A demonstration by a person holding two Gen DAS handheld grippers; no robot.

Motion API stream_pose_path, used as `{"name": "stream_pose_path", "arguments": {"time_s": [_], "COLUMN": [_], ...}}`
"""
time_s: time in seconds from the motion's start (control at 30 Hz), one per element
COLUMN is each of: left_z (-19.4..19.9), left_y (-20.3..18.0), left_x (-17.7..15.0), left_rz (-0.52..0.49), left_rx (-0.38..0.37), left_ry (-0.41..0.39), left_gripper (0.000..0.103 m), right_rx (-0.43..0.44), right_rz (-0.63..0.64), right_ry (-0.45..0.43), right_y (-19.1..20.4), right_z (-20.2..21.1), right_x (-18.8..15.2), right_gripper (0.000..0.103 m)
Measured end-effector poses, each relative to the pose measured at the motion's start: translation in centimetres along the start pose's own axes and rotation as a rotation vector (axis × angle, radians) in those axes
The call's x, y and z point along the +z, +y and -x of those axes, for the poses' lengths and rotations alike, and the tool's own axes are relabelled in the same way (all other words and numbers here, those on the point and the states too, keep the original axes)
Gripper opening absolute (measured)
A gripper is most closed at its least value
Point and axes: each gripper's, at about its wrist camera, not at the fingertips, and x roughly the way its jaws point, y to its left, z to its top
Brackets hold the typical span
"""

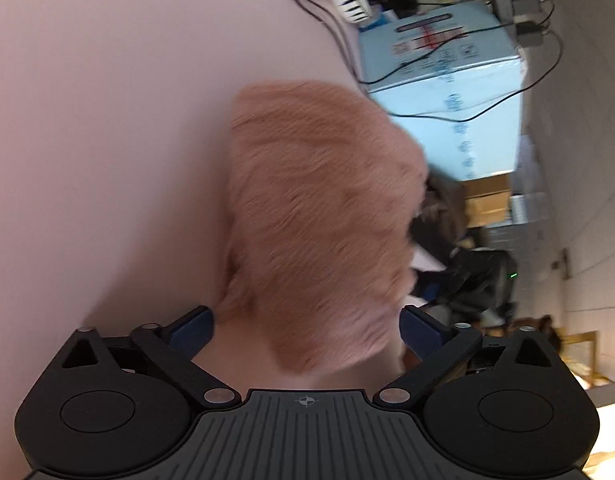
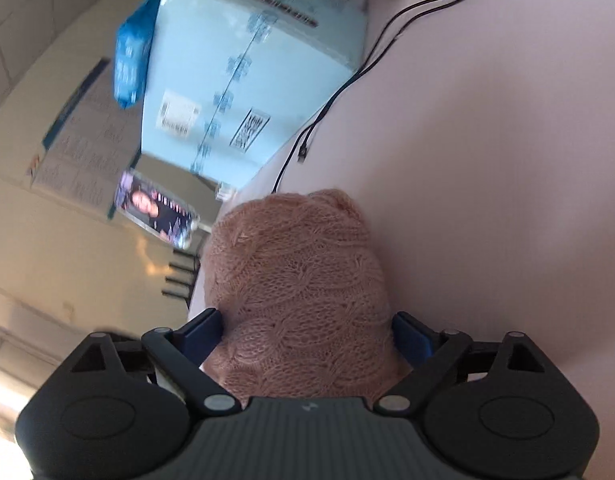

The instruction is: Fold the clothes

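1. Where the left wrist view looks along its fingers, a pink knitted garment (image 1: 319,224) is seen bunched on a pale pink tabletop (image 1: 107,120), its long axis running from about 6 o'clock near the camera toward 12 o'clock, with the far end leaning slightly to 11 o'clock.
2. The left gripper (image 1: 307,330) is held with its jaws spread wide; the blue fingertips (image 1: 193,328) are seen either side of the near end of the garment, and no pressing on the knit is shown.
3. This view is blurred, so whether the right-hand pad touches the fabric cannot be told for certain.
4. In the right wrist view the same garment (image 2: 299,292) is shown sharply, a cable-knit bundle lying at the table's edge, its long axis again running from 6 o'clock to 12 o'clock and its rounded far end pointing at 12 o'clock.
5. The right gripper (image 2: 307,334) is also seen wide apart, its blue fingertips (image 2: 203,334) flanking the near part of the knit just beside it, without a clamp on it.
6. A light blue carton (image 2: 243,68) is seen at 11 o'clock of the garment, and black cables (image 2: 347,84) are laid across the tabletop (image 2: 507,160) toward 1 o'clock.
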Motion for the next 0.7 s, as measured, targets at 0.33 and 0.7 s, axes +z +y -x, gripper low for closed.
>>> {"name": "stream_pose_path", "arguments": {"time_s": [0.33, 0.7], "left_z": [-1.8, -1.7], "left_y": [-1.1, -1.0], "left_x": [1.5, -1.2], "left_rz": [-0.041, -0.114], "left_rx": [0.010, 0.023], "left_ry": [-0.010, -0.220], "left_gripper": [0.102, 0.074], "right_rx": [-0.014, 0.024], "right_rz": [0.081, -0.034], "right_ry": [-0.020, -0.082], "right_y": [1.7, 1.1], "right_z": [-2.2, -1.0], "right_x": [-0.3, -1.5], "right_gripper": [0.101, 0.062]}}
